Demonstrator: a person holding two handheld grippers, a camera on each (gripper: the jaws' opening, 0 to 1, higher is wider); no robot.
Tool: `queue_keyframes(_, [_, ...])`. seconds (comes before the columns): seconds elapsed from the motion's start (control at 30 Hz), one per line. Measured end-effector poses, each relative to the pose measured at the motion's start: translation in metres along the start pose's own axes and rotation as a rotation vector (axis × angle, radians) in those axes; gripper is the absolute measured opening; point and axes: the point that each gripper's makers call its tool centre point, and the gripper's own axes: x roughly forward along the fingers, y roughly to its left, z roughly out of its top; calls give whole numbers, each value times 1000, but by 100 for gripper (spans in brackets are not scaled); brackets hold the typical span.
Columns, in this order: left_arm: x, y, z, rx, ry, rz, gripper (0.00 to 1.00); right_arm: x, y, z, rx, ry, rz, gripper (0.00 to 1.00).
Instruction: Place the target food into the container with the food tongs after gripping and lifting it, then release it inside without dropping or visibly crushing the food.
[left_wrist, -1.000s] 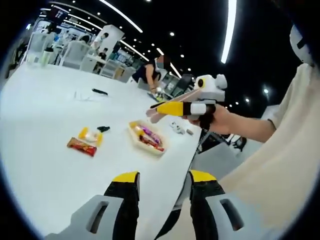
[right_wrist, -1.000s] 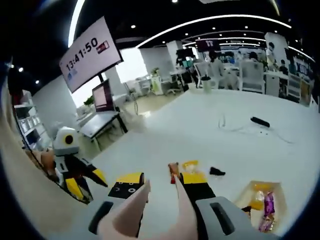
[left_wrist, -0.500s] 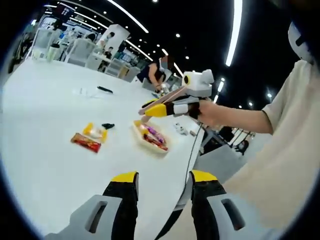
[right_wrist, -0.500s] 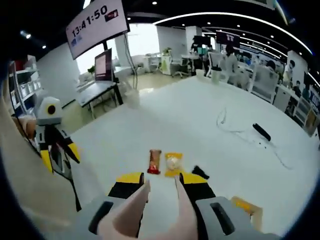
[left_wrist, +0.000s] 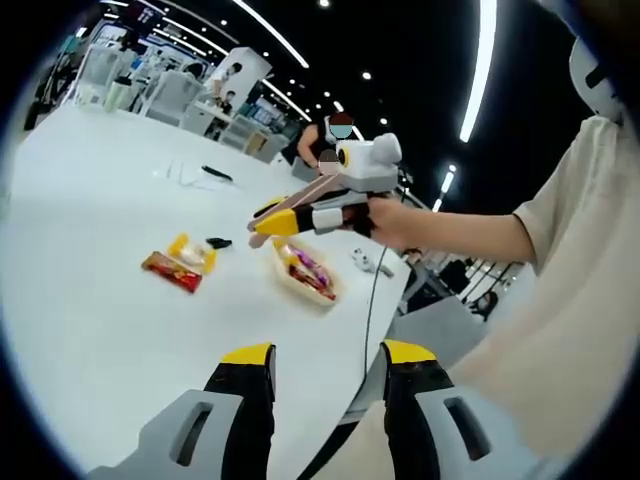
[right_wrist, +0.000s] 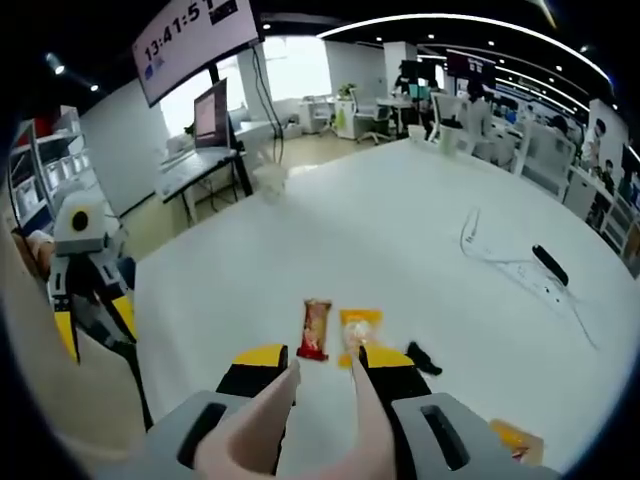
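Observation:
My right gripper (right_wrist: 322, 360) is shut on tan food tongs (right_wrist: 362, 400), whose two arms stand apart. Just past the tong tips lie a red snack bar (right_wrist: 315, 328) and a yellow packet (right_wrist: 358, 328) on the white table (right_wrist: 400, 230). In the left gripper view, a hand holds the right gripper (left_wrist: 300, 215) above the table, with the tongs (left_wrist: 262, 236) hanging over the gap between the yellow packet (left_wrist: 192, 252) and a shallow container (left_wrist: 305, 278) of wrapped snacks. The red bar (left_wrist: 170, 272) lies to the left. My left gripper (left_wrist: 328, 360) is open, empty and near the table's edge.
A small black clip (right_wrist: 422, 358) lies beside the yellow packet. A black pen-like object (right_wrist: 550, 265) and a thin cable (right_wrist: 480, 235) lie farther out. The container's corner (right_wrist: 518, 440) shows at lower right. Small white items (left_wrist: 365, 262) sit near the table edge. Desks and chairs stand beyond.
The right gripper with the tongs has moved out over the table toward the red bar and yellow packet, which now sit just beyond the tong tips. My left gripper stays open.

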Motion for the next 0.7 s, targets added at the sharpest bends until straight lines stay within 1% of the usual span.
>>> queue_keyframes(0.03, [0, 0, 0, -2, 0, 0, 41, 2, 0, 0, -1, 1, 1, 28])
queue_keyframes(0.07, [-1, 0, -1, -8, -4, 1, 41, 9, 1, 0, -7, 4, 6, 28])
queue_keyframes(0.1, [-2, 0, -2, -10, -6, 2, 42, 15, 0, -1, -47, 17, -1, 28])
queue_keyframes(0.13, [-3, 0, -2, -8, -11, 2, 42, 21, 1, -3, -53, 29, -4, 28])
queue_keyframes(0.27, [-7, 1, -1, -18, -23, 11, 42, 37, 3, -7, -42, 35, -4, 28])
queue_keyframes(0.4, [-11, 5, -5, -28, -21, 28, 41, 54, 9, -14, -31, 50, 0, 28])
queue_keyframes(0.5, [-16, 5, -7, -32, -16, 48, 41, 59, 12, -15, -50, 60, -4, 27])
queue_keyframes(0.63, [-23, 4, -6, -30, -22, 57, 40, 64, 9, -17, -46, 58, -9, 27])
queue_keyframes(0.7, [-28, 5, -12, -32, -11, 70, 40, 68, 7, -20, -36, 59, -16, 27])
